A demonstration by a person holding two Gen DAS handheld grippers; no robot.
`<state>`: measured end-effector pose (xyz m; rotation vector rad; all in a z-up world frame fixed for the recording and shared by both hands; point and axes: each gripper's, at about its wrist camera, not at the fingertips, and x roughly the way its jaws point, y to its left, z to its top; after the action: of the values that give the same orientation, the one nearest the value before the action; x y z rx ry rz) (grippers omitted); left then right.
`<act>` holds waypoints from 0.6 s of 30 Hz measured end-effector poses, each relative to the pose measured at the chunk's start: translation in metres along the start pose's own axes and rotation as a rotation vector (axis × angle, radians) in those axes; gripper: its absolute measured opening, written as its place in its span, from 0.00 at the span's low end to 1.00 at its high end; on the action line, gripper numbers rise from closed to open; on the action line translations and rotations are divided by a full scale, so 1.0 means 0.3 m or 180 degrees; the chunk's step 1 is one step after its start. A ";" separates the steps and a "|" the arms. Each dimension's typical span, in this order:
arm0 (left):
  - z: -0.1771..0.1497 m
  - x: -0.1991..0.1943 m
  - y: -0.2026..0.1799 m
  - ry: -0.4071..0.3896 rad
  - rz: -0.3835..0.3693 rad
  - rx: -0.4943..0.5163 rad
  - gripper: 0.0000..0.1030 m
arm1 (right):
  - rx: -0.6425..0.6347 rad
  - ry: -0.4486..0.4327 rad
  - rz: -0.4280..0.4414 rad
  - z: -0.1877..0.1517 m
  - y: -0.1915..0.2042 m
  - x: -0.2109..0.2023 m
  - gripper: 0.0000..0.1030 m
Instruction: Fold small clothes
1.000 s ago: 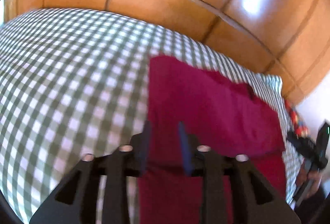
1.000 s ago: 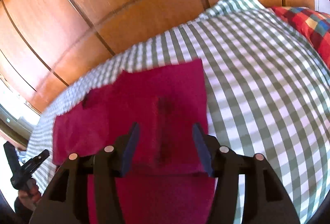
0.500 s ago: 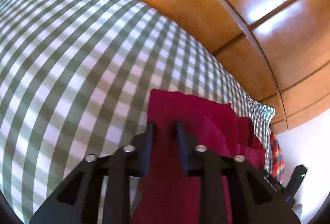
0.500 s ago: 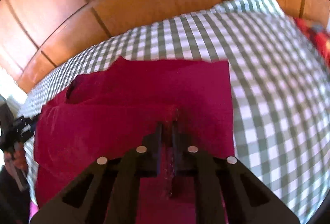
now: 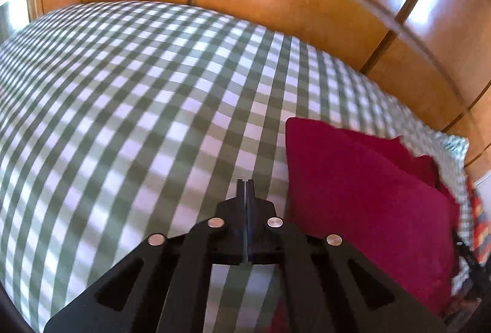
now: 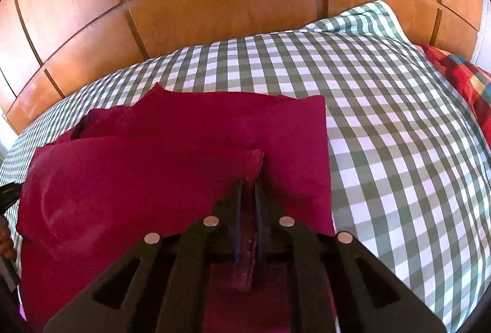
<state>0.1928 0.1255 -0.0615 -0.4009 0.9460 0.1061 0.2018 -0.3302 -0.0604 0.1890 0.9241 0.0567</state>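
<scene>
- Left hand-held gripper: we record its two fingers pressed flat together with nothing between them, poised over the checked bedspread, just left of the cloth's edge.
- Right hand-held gripper: we note it pinching a raised fold of the cloth between nearly closed fingers; the pinched strip runs back toward the camera between the fingers.
- Cloth: one dark red garment, lying on the bed near the headboard side. In the right wrist view we see a lifted layer draped leftward from the pinch over a flat layer whose straight right edge rests on the bedspread. In the left wrist view it lies to the right of the closed fingers, apart from them.
- Bedspread: green-and-white check, covering the bed under the cloth.
- Wooden panels: we list glossy orange-brown boards with dark seams beyond the bed.
- Pillow: red with coloured squares, at the bed's right edge, well apart from the cloth.
</scene>
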 end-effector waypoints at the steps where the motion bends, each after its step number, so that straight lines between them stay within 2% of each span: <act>1: -0.009 -0.025 0.016 -0.0018 -0.0047 -0.0036 0.00 | 0.0002 0.0004 0.0011 0.000 -0.001 -0.008 0.25; 2: -0.024 -0.056 0.024 -0.0045 -0.0096 -0.0042 0.00 | 0.0002 -0.0011 0.0007 0.002 0.003 -0.022 0.35; 3: -0.038 -0.090 0.029 -0.0090 -0.0140 -0.0021 0.00 | 0.0000 -0.0043 0.0000 0.001 0.004 -0.043 0.58; 4: -0.055 -0.130 0.026 -0.0151 -0.0189 0.0039 0.00 | -0.0014 -0.0144 -0.0027 -0.002 0.014 -0.078 0.63; 7: -0.122 -0.216 0.006 -0.0239 -0.0329 0.0237 0.00 | -0.0111 -0.0312 -0.0129 -0.005 0.048 -0.147 0.64; 9: -0.166 -0.242 -0.020 -0.0212 -0.0415 0.0396 0.00 | -0.0185 -0.0410 -0.0067 -0.019 0.084 -0.199 0.66; 11: -0.216 -0.233 -0.056 -0.0162 -0.0279 0.0655 0.00 | -0.0272 -0.0412 0.0050 -0.041 0.123 -0.224 0.69; 12: -0.244 -0.204 -0.064 -0.0055 -0.0112 0.0732 0.00 | -0.0370 -0.0364 0.0097 -0.056 0.151 -0.221 0.72; 15: -0.297 -0.110 -0.031 0.0232 0.0259 0.0689 0.00 | -0.0648 -0.0121 -0.0025 -0.106 0.209 -0.155 0.77; 16: -0.309 -0.104 -0.015 0.0172 0.0215 0.0678 0.00 | -0.0690 0.0092 -0.0152 -0.138 0.211 -0.088 0.78; 17: -0.313 -0.113 -0.011 0.0136 0.0215 0.0665 0.00 | -0.0661 0.0128 -0.0154 -0.160 0.204 -0.052 0.79; 18: -0.315 -0.122 -0.010 0.0133 0.0265 0.0655 0.00 | -0.0625 -0.0004 -0.0115 -0.174 0.192 -0.050 0.81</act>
<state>0.0998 0.0900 -0.0800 -0.1742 1.0045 0.0754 0.1530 -0.2683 -0.0685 -0.0096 0.9143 0.1133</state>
